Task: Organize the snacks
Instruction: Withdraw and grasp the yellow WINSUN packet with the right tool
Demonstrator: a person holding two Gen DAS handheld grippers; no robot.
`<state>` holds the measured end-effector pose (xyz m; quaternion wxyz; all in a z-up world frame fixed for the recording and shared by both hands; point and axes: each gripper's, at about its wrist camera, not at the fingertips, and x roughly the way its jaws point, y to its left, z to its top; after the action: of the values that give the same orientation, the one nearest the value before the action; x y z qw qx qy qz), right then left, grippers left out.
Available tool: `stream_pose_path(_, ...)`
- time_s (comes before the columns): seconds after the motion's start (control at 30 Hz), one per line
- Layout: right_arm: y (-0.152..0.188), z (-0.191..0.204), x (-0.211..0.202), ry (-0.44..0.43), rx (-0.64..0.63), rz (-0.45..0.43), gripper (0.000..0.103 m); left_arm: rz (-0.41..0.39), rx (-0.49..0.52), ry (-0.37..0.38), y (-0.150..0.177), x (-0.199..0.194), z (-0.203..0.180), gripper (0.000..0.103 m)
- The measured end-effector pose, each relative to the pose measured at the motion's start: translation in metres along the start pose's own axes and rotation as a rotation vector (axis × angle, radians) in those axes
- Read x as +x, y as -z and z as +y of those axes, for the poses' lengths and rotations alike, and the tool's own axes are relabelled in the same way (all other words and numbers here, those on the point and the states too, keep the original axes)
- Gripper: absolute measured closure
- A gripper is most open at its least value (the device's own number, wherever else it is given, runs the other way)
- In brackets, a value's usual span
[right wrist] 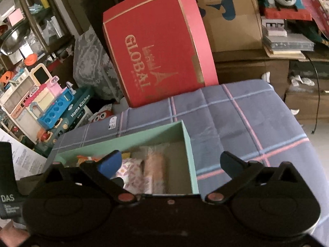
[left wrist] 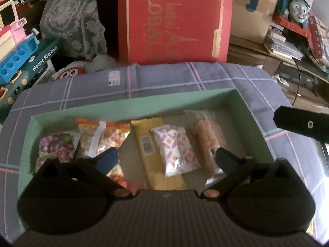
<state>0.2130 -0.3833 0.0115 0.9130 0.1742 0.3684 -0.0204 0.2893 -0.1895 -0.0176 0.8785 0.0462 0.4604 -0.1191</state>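
Green box [left wrist: 131,107] on checked cloth [left wrist: 185,76]; snack packets [left wrist: 174,150] in a row inside. Left gripper [left wrist: 166,160] over box, jaws wide, holding nothing. Right gripper [right wrist: 170,162] at box's 3 o'clock end, likewise wide and empty.

L gripper [left wrist: 167,160]: jaws spread wide, nothing between the blue pads, angled steeply down. R gripper [right wrist: 170,162]: jaws wide apart too, empty, tilted down less steeply. One R finger tip pokes into the L wrist view at its right edge.
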Motion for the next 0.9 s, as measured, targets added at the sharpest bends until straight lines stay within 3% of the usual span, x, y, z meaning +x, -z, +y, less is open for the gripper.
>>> stream_pose_path(0.5, 0.056, -0.034, -0.091, 0.020, 0.036, 0.001, 0.000, 0.024, 0.041, 0.034, 0.072, -0.066, -0.020, 0.000)
stream_pose_path(0.9, 0.132, -0.102, -0.126, 0.066, 0.158, 0.061, 0.000, 0.114, 0.144, 0.068, 0.144, -0.070, -0.052, 0.000)
